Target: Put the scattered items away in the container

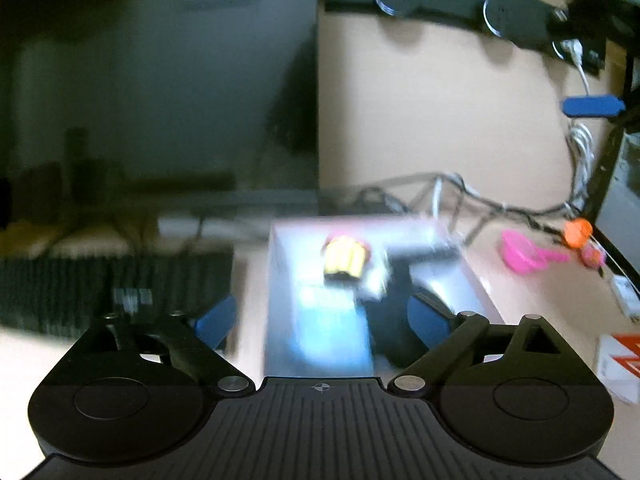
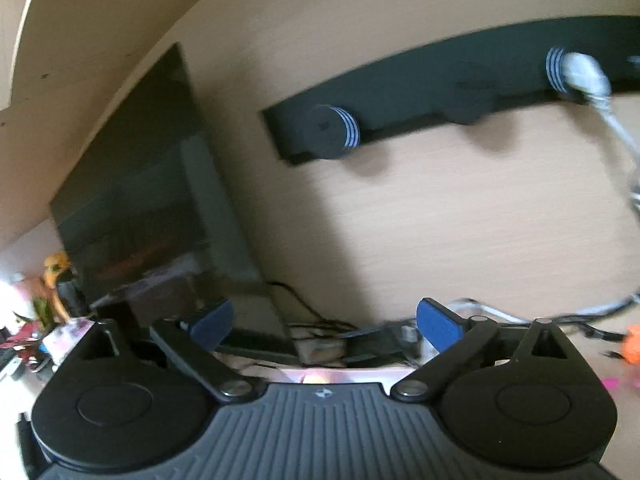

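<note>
In the left wrist view a clear plastic container (image 1: 280, 280) stands on the desk ahead, blurred. Inside it lie a yellow toy (image 1: 344, 260), a light blue item (image 1: 332, 328) and a dark object (image 1: 390, 312). My left gripper (image 1: 322, 320) is open and empty, its blue pads either side of the container's near end. A pink scoop (image 1: 524, 254) and an orange toy (image 1: 576, 232) lie on the desk to the right. My right gripper (image 2: 324, 324) is open and empty, raised and pointing at the wall; the container's rim (image 2: 352, 376) shows just below it.
A monitor (image 1: 160, 80) and a dark keyboard (image 1: 120, 288) are at the left. Cables (image 1: 460, 196) run along the wall behind the container. A white and red box (image 1: 620, 364) sits at the right edge. A black wall rail (image 2: 440, 96) with round knobs hangs above. Figurines (image 2: 56, 280) stand far left.
</note>
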`<state>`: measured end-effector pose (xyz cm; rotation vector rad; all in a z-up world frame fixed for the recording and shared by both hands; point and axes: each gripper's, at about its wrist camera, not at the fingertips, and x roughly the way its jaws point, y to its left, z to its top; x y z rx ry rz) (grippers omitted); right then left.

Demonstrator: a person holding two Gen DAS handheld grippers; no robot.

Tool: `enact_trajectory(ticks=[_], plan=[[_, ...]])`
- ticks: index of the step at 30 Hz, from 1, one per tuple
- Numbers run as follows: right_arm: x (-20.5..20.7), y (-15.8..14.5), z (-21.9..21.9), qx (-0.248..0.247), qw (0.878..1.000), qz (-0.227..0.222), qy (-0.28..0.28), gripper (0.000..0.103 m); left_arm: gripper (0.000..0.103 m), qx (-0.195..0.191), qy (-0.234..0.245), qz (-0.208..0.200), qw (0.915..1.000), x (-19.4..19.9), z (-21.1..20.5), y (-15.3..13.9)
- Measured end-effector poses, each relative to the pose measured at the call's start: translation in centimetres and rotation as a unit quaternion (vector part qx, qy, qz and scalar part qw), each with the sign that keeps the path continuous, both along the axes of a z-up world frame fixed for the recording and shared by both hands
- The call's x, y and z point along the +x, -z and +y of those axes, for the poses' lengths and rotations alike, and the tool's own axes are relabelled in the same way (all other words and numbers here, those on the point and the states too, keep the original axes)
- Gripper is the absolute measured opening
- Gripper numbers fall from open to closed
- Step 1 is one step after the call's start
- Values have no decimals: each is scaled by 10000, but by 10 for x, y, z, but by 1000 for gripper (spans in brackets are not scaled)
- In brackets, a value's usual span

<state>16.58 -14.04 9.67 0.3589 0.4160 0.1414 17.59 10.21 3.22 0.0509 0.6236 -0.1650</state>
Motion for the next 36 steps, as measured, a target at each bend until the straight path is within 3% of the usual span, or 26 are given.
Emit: enact_trajectory(ticks=[4,8,13,16,19,21,22,23,29,36], plan=[[-40,30,-25,-431,9976,296,455,99,98,-17,203,422,9989,-34,-16,22],[-87,61,-48,-1140,9864,695,958,99,100,40,517,951,9941,-53,-34,44],[-136,92,-92,-1006,9734,1296,1600,99,100,-19,687,1383,9880,-71,-54,58],[-166,107,-106,-911,9680,1444,1838,99,101,71,763,1433,9867,-82,-67,63],[-183,119,-104,-1145,9630,1480,1942,96,101,165,876,1553,9838,-91,-77,63],[-188,124,-101,-1421,9599,1463,1921,71,102,274,942,1503,9838,-94,-82,61],[-186,127,-100,-1517,9585,1527,1868,48,102,317,944,1493,9838,-94,-83,60],[-185,129,-101,-1517,9580,1580,1850,42,102,338,939,1487,9838,-95,-84,59],[-154,135,-116,-1334,9665,1501,1596,42,102,336,839,1535,9840,-101,-86,57],[-125,176,-130,-1227,9662,1960,1139,42,102,280,502,1566,9860,-111,-72,54]])
